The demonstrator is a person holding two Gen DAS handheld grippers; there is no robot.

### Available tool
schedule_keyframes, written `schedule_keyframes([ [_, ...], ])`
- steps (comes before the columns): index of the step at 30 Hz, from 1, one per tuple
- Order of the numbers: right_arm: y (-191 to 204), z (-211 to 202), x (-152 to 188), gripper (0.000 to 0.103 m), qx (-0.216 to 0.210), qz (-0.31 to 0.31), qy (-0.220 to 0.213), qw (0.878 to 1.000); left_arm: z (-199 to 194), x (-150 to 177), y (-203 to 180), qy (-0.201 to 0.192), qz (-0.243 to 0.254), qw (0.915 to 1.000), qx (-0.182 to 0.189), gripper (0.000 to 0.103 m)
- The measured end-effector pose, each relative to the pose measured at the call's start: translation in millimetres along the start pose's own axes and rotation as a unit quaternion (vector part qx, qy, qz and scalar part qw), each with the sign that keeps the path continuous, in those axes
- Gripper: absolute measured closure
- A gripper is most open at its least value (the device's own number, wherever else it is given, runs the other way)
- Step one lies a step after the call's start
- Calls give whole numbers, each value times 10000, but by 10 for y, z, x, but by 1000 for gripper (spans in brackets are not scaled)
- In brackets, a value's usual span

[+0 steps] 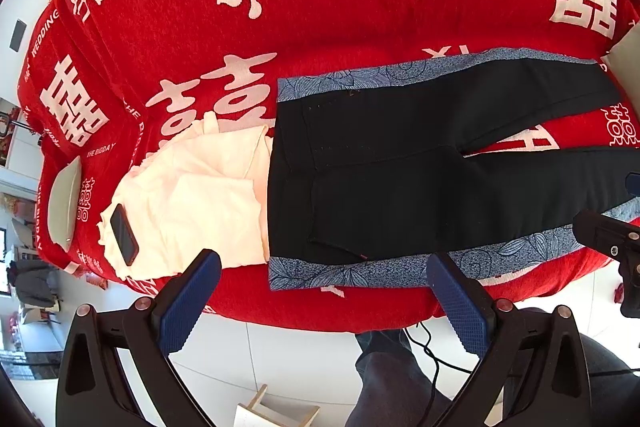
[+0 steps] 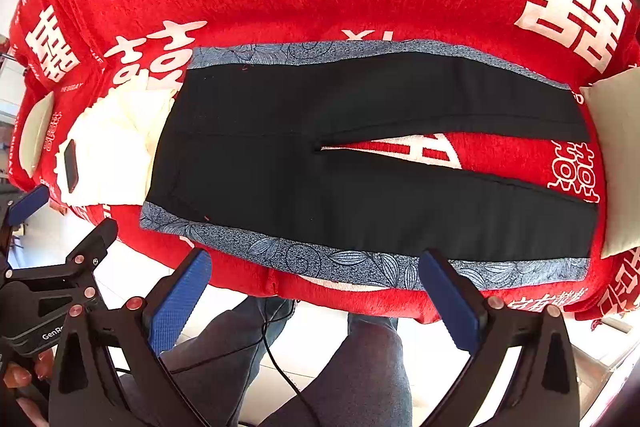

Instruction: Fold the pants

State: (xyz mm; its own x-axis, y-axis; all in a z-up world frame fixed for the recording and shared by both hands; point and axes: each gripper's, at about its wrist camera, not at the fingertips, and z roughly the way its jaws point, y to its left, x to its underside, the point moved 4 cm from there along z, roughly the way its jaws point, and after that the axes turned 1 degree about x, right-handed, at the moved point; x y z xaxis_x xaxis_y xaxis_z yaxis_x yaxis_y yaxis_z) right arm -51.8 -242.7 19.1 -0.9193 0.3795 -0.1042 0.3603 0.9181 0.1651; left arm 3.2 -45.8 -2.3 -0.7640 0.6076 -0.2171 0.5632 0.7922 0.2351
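Black pants (image 2: 360, 155) with blue patterned side stripes lie flat and spread on the bed (image 1: 360, 19), which has a red blanket; waistband sits toward the left, legs run right in a narrow V. The waistband edge touches or slightly overlaps a cream garment (image 1: 200, 195) with a phone (image 1: 124, 235) lying on it. The fabric looks soft and light, probably a bit limp, so it should drape and slide rather than hold shape; best hold is likely the near striped edge at waistband and hem. The left tongs (image 1: 324, 303) hover wide open off the near bed edge by the waistband, holding nothing. The right tongs (image 2: 316, 303) hover open near the lower leg stripe, also empty.
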Motion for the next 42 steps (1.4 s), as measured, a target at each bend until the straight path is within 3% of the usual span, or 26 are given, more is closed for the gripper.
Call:
schedule_keyframes([
  [6, -82, -13, -39, 0, -43, -209, 25, 9998, -70, 52, -34, 119, -542, 9983, 168, 0],
  [16, -412, 113, -28, 0, -207, -500, 213, 9983, -77, 168, -231, 315, -1523, 9865, 519, 0],
  [22, -594, 289, 78, 0, -1046, 221, 165, 9941, 204, 232, -217, 304, -1556, 9828, 952, 0],
  [26, -695, 634, 286, 0, -2090, 1140, 157, 9711, 729, 379, -107, 438, -1783, 9730, 1399, 0],
  [28, -677, 870, 447, 1, -2410, 1449, 209, 9594, 987, 481, -60, 492, -1908, 9686, 1514, 0],
  [31, -576, 1286, 723, 22, -2836, 1776, 407, 9415, 1381, 660, 6, 638, -2105, 9602, 1721, 0],
  [33, -494, 1575, 898, 28, -3187, 2043, 534, 9240, 1611, 767, 26, 678, -2263, 9515, 1972, 0],
  [37, -432, 2056, 1121, 28, -3458, 2467, 493, 9039, 1905, 904, 3, 726, -2341, 9447, 2179, 0],
  [42, -515, 2206, 1122, 28, -3699, 2681, -5, 8896, 2067, 972, -86, 707, -2334, 9387, 2436, 0],
])
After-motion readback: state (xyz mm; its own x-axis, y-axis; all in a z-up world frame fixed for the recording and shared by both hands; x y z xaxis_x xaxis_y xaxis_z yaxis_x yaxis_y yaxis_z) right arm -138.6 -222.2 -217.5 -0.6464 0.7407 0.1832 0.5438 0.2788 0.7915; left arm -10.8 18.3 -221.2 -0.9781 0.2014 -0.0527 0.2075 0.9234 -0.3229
